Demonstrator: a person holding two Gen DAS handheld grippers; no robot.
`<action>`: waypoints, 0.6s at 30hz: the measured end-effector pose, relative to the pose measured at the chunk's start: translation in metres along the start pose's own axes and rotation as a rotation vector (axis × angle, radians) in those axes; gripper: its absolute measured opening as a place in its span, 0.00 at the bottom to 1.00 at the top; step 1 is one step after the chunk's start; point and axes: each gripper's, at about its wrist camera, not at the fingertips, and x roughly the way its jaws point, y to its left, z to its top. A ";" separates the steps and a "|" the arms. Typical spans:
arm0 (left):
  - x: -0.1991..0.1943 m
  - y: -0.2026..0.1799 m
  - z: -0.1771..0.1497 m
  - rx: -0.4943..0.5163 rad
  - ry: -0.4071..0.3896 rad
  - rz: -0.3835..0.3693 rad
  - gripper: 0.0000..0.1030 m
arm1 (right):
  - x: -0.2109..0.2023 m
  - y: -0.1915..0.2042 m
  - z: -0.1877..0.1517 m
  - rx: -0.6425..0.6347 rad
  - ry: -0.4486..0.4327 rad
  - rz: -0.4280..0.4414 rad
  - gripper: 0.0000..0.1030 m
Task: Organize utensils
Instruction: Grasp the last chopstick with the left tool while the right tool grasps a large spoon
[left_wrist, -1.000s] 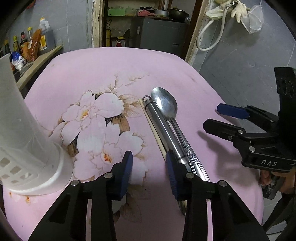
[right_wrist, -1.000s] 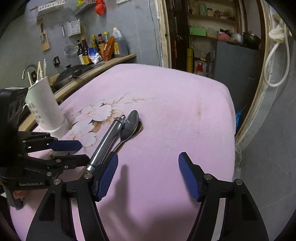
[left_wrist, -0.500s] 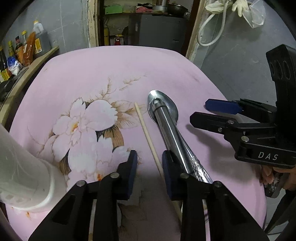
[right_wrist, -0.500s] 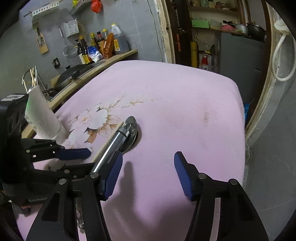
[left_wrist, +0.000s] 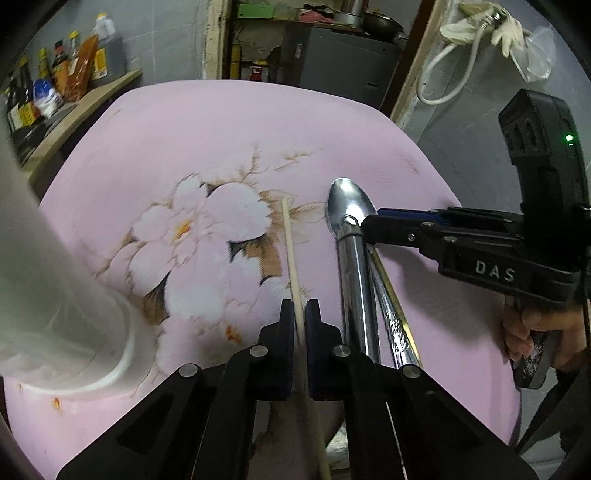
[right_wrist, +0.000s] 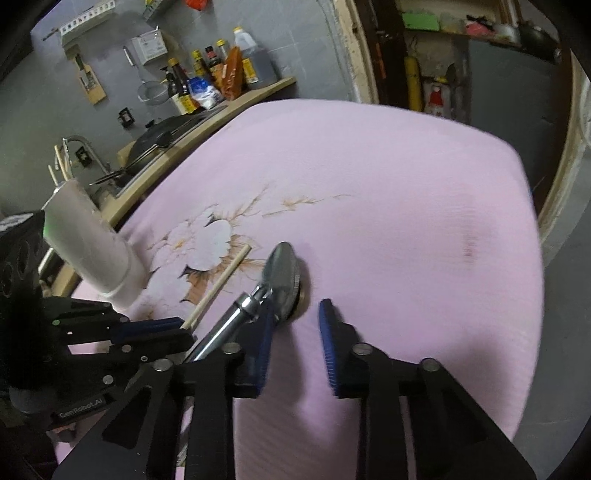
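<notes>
Left wrist view: chopstick (left_wrist: 291, 254) end behind left gripper (left_wrist: 300, 314); holder (left_wrist: 55, 295) cropped, blurred

Pale chopstick (left_wrist: 291, 254) beside steel spoon (left_wrist: 347, 203) (bowl up), metal handle (left_wrist: 356, 288)

The left tongs (left_wrist: 300, 314) sit at six o'clock, their dark pads pinched onto a pale wooden chopstick (left_wrist: 290, 243) that runs up toward twelve over the flower print of the pink cloth (left_wrist: 229, 125) covering the bench. Just beside it toward three lie a shiny metal tube handle (left_wrist: 356, 280) and, under it, a spoon (left_wrist: 345, 197) whose bowl points to twelve. The right tongs (left_wrist: 373, 221) reach in from three o'clock, tips at the tube's upper end, their jaws having just been closing. A white holder (left_wrist: 62, 295) stands blurred at nine o'clock.
</notes>
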 end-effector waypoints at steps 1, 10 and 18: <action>-0.002 0.001 -0.002 -0.009 0.001 -0.001 0.03 | 0.000 0.001 0.000 -0.003 0.000 0.002 0.11; -0.025 0.010 -0.020 -0.053 0.012 -0.030 0.02 | -0.007 0.008 0.002 -0.073 -0.019 -0.092 0.08; -0.029 0.015 -0.025 -0.042 0.003 -0.060 0.02 | -0.005 0.001 0.011 0.036 -0.021 -0.139 0.41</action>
